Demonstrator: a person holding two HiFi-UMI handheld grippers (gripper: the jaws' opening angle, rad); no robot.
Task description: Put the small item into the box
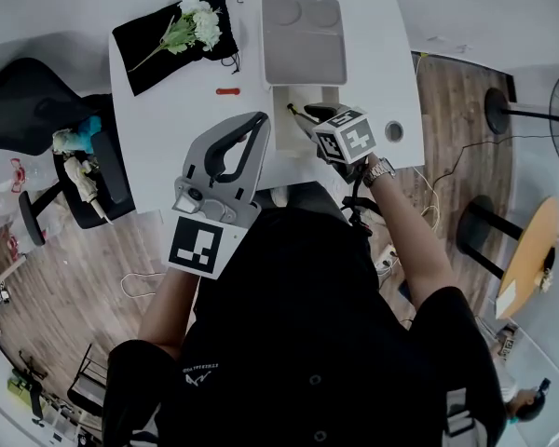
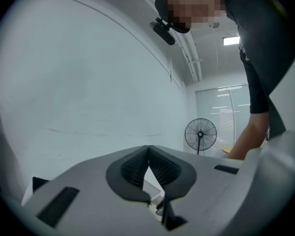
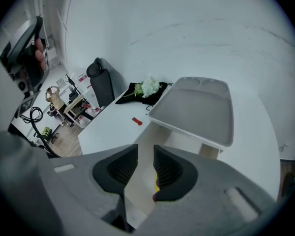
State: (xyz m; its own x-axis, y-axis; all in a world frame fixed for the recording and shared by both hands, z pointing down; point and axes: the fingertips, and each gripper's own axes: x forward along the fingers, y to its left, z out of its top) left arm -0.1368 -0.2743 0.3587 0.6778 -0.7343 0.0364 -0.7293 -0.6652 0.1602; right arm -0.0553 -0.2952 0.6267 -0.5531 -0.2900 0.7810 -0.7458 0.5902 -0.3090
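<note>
Hovering close to body, left gripper (image 2: 148,150): fingers pressed together, empty. Right gripper (image 3: 145,157) over box (image 1: 283,138) wall, fingers slightly spread, nothing clearly held. Small item (image 1: 226,90) on worktop (image 1: 168,138), box's 10 o'clock. Risk: narrow spread may nudge it away.

Head view: the right gripper (image 1: 301,115) covers most of the open box's (image 1: 281,128) inside, and the person's torso (image 1: 298,324) hides the near edge of the table (image 1: 168,128). Right gripper view: a yellow-and-red scrap (image 3: 156,190) peeks out low behind the right-hand pad, mostly hidden and not identifiable. The red piece (image 1: 226,91) on the table left of the box is too small to make out, likewise the clutter (image 1: 79,170) on the far-left chair.
</note>
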